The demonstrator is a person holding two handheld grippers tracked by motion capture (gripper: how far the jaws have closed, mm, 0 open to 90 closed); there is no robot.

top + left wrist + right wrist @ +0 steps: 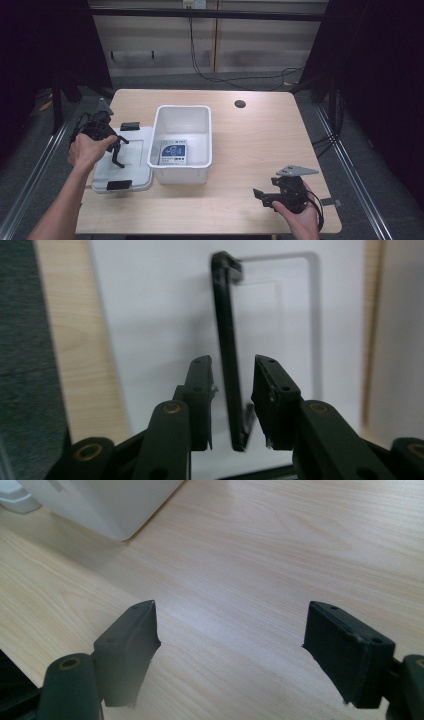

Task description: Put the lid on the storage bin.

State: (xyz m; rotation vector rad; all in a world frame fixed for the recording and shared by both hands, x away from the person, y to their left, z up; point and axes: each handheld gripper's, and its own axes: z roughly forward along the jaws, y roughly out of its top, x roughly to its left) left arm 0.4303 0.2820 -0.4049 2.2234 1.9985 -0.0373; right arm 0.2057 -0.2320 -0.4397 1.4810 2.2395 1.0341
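- High view is pretty dim overall: the sides go nearly black, and the wooden table (250, 150) in the middle catches most of the light.
- White bin (182, 145) and lid (131, 160) look bright but not blown out.
- Left gripper view: close-up jaws are soft, the lid's black handle (226, 340) is a bit blurry.
- Right gripper view: soft glare patch on the wood, jaws out of focus, faint shadows under them.

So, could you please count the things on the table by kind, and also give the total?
White bin: 1
White lid: 1
Black lid clips: 2
Blue and white packet: 1
Total: 5
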